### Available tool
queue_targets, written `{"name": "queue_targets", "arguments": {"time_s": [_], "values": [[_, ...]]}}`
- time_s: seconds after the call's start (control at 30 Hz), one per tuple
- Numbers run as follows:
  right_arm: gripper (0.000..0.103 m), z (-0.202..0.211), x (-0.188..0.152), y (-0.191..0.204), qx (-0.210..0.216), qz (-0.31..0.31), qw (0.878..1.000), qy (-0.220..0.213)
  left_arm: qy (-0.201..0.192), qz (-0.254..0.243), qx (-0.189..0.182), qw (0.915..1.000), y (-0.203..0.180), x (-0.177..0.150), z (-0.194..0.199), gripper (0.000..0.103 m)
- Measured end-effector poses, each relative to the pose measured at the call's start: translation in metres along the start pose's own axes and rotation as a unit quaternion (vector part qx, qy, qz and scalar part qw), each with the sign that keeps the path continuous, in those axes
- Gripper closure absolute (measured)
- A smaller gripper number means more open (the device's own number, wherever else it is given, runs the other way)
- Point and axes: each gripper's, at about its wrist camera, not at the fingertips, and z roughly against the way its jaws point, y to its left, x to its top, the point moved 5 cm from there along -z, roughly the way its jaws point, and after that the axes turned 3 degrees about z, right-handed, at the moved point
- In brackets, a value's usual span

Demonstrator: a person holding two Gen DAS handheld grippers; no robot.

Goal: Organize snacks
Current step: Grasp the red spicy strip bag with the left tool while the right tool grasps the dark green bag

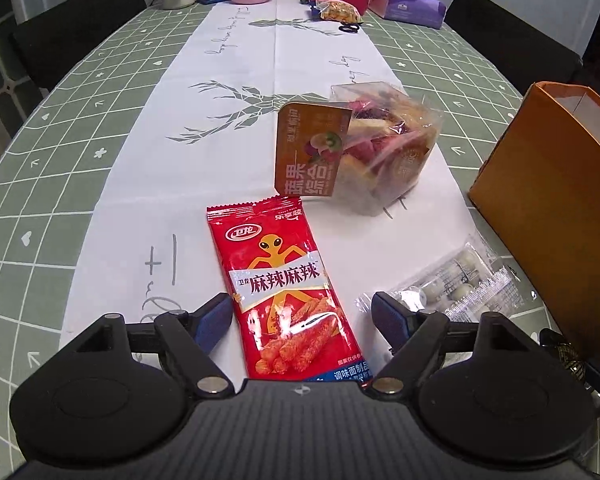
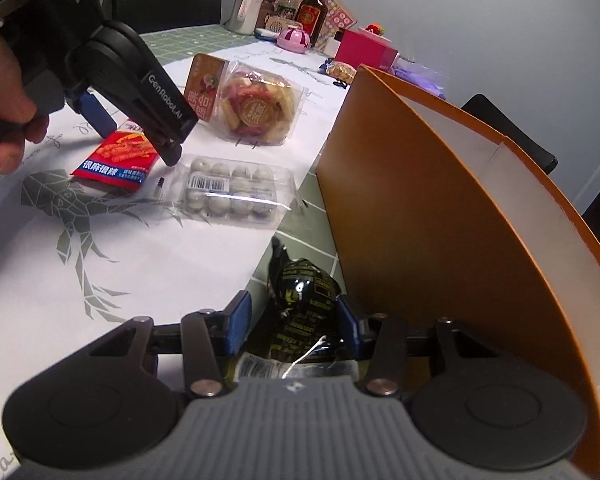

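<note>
Both wrist cams low, angled down at table [image 1: 100, 128]; share red packet [image 1: 284, 292].

Both tongs share one build: a ribbed grey housing at 6 o'clock, two round black discs flanking it, and black linkage arms pinned with silver screws. The left tongs [image 1: 302, 314] and right tongs [image 2: 292, 322] end in blue pads [image 1: 214, 320]. White "GenRobot.AI" lettering [image 2: 165, 96] marks the left tongs' black arm, with a bare hand [image 2: 4, 104] at 9 o'clock.
</note>
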Motion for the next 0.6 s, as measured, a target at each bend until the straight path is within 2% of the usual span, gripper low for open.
{"name": "queue_targets", "arguments": {"time_s": [0.03,0.17,0.27,0.6], "values": [[0.059,0.0,0.0,0.0,0.001,-0.002,1.0,-0.002,-0.002,0.0,-0.003,1.0,0.001,-0.001,0.0,0.01],[0.066,0.001,-0.002,-0.002,0.011,-0.015,1.0,-0.006,-0.016,-0.041,0.007,0.999,0.002,-0.006,0.002,0.026],[0.066,0.002,-0.004,-0.004,0.022,-0.027,0.999,-0.01,-0.02,-0.065,-0.011,0.9976,0.006,-0.013,0.008,0.033],[0.066,0.018,-0.013,0.0,0.078,-0.068,0.995,-0.016,-0.016,-0.13,-0.057,0.9898,0.022,-0.048,0.033,0.036]]}}
